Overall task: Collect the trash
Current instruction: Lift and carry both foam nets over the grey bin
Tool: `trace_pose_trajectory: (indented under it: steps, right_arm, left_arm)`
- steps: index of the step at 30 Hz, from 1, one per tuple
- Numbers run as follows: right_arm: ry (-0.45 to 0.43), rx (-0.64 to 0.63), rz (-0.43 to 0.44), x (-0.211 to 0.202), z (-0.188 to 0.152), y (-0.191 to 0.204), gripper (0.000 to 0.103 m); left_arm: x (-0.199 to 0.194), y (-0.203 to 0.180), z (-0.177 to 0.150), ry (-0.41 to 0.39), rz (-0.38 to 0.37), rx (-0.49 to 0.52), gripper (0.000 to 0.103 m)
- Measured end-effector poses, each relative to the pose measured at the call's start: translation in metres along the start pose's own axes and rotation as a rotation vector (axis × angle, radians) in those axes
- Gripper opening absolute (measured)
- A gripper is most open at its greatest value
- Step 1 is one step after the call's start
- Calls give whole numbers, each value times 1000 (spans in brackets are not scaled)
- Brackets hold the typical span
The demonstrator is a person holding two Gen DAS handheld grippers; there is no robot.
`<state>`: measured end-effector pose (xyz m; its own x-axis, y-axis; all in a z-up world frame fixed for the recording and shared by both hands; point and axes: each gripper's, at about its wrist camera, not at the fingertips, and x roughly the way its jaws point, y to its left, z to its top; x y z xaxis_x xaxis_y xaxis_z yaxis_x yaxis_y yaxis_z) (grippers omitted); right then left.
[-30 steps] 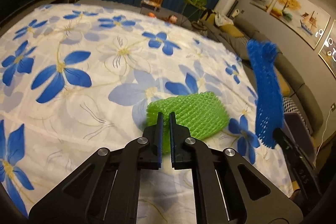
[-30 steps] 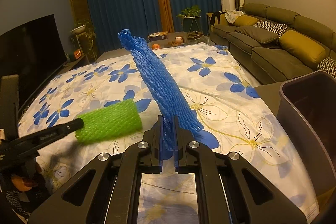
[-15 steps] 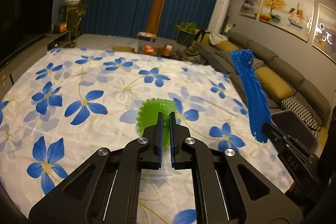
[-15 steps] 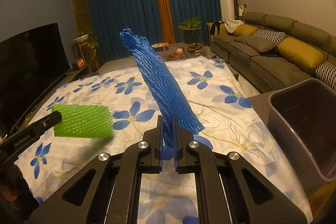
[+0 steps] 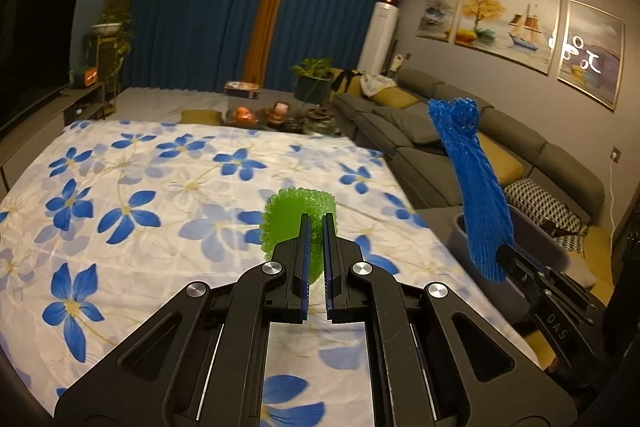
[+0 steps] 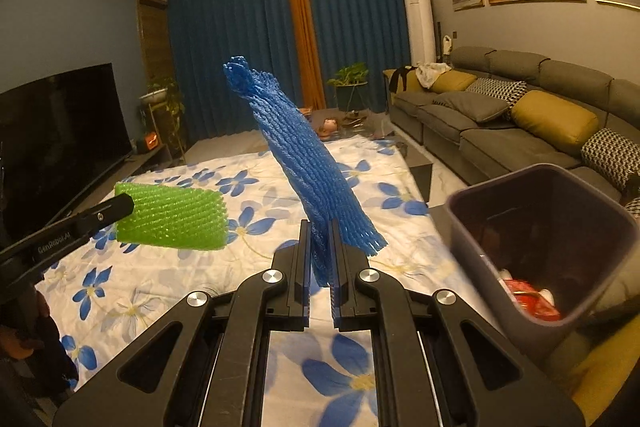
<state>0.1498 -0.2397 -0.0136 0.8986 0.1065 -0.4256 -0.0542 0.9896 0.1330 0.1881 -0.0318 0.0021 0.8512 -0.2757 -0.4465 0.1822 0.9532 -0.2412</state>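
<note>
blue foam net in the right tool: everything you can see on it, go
The blue foam net is a long sleeve of soft-looking foam mesh, ribbed in a diamond weave, flattened and bunched to a ragged tip at its far end. The right tool is shut on its lower end, with a frayed open edge flaring out just right of the grip. It stands raised, leaning up and left, clear of the flowered sheet below. Nothing else touches it. The dark bin sits to its right, and the green foam net to its left.

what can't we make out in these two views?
- Bin contents: right view, near wall hides most; only red and white scraps show.
- Bin, left view: blue net and right gripper cover it.
- Green net: left view, end-on, length hidden behind left gripper.
</note>
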Motion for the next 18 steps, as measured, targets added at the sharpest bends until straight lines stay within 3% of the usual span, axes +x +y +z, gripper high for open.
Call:
trace_pose_trajectory:
  steps: [18]
  right_arm:
    - [-59,67,-144,-33,0,-77,9]
  left_arm:
    - [16,-110,-1,6,-156,155,5]
